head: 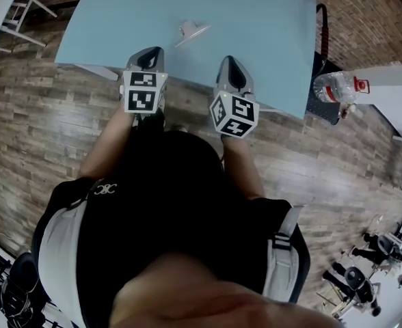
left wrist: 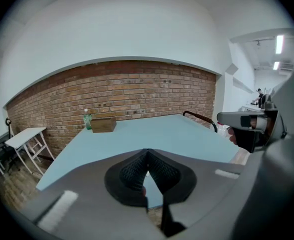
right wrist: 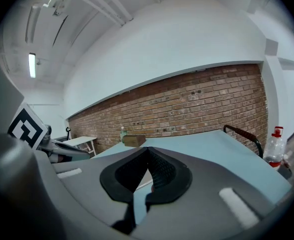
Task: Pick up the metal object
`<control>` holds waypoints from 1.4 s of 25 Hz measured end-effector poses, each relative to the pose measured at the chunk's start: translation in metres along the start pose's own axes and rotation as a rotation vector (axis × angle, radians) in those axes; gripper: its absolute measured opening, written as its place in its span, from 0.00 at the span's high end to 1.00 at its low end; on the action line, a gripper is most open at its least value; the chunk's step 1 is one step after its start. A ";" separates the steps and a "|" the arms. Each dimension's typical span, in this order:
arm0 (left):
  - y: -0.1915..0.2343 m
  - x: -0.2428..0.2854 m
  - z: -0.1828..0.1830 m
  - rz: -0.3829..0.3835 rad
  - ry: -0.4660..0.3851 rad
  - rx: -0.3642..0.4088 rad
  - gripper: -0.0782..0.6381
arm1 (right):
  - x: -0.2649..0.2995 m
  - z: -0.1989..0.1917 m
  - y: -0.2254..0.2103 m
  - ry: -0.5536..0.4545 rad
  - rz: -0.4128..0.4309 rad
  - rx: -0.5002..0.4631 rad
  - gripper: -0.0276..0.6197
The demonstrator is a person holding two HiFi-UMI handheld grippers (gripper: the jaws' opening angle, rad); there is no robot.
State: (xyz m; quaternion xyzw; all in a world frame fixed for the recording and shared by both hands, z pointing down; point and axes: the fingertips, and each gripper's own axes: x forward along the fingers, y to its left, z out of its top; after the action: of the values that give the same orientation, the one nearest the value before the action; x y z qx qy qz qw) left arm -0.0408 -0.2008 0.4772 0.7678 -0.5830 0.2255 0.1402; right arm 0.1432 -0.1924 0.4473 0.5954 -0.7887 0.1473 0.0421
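The metal object (head: pixel 191 31) lies on the light blue surface (head: pixel 256 19), in its middle part and well in from the near edge. It is small and silvery, with a bulkier pale end on the left and a thin flat strip running out toward the upper right. Nothing touches it. It sits ahead of the 2 tongs, roughly between their lines and well apart from both.

The left tongs (head: pixel 150 53) hover at the near edge of the surface. In the left gripper view their black ribbed pads meet at the tip, pressed together with nothing between them. The right tongs (head: pixel 230 63) hover beside them over the same edge. In the right gripper view their jaws are likewise closed tip to tip on nothing.

At the far end of the surface stand a brown box (left wrist: pixel 103 125) and, just beside it, a green bottle (left wrist: pixel 87 119). A black chair (head: pixel 322 33) is at the surface's right side. Near it a clear water bottle (head: pixel 338 87) with a red cap stands on a white ledge.

The floor (head: pixel 37 115) is wood plank. A red brick wall (left wrist: pixel 127 94) runs behind the surface under a white upper wall, and a white side table (left wrist: pixel 27 134) stands off to the left.
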 end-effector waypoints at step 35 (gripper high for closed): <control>0.016 0.213 -0.036 -0.475 0.266 0.044 0.70 | 0.124 -0.016 0.004 0.177 -0.268 -0.061 0.94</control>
State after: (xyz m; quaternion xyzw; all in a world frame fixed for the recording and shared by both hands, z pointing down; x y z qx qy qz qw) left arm -0.0166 -0.3656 0.6158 0.8495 -0.3582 0.2976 0.2478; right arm 0.1020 -0.3015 0.4915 0.6783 -0.6996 0.1683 0.1489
